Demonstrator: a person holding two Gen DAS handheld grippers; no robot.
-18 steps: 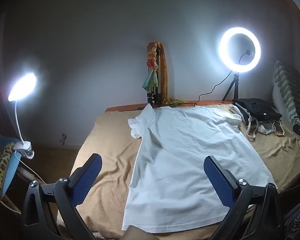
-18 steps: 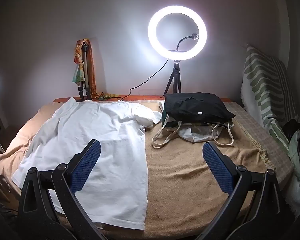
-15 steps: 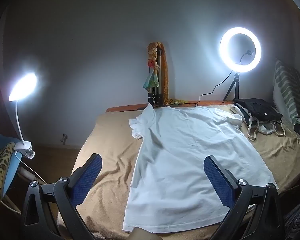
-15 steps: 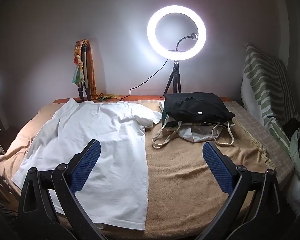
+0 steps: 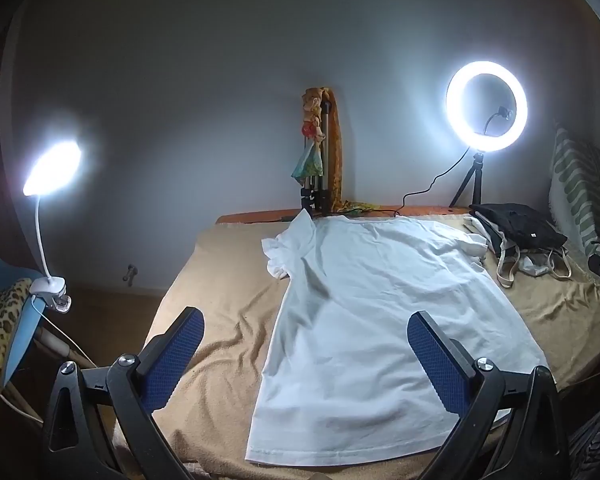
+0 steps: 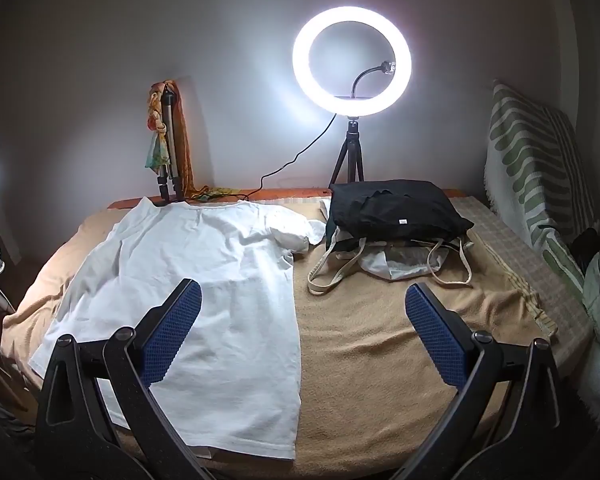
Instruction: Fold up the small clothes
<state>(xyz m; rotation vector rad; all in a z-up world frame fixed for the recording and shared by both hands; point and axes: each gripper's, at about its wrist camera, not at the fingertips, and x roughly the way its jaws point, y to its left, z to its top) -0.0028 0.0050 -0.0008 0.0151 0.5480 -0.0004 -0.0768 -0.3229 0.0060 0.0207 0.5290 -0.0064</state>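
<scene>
A white T-shirt (image 5: pixel 376 320) lies spread flat on the tan blanket (image 5: pixel 220 312) of a bed, collar toward the far wall, hem toward me. It also shows in the right wrist view (image 6: pixel 204 280), on the left half of the bed. My left gripper (image 5: pixel 306 344) is open and empty, held above the shirt's near hem and left edge. My right gripper (image 6: pixel 303 316) is open and empty, held above the shirt's right edge and the bare blanket (image 6: pixel 380 340) beside it. Neither touches the cloth.
A black folded garment (image 6: pixel 392 210) lies on a cream tote bag (image 6: pixel 388 260) at the back right. A ring light (image 6: pixel 352 62) on a tripod and a folded tripod with a scarf (image 6: pixel 168 140) stand at the far edge. A clip lamp (image 5: pixel 52 168) is left, a striped cushion (image 6: pixel 540 184) right.
Both views have drifted very slightly; the grippers stay open and the shirt has not moved.
</scene>
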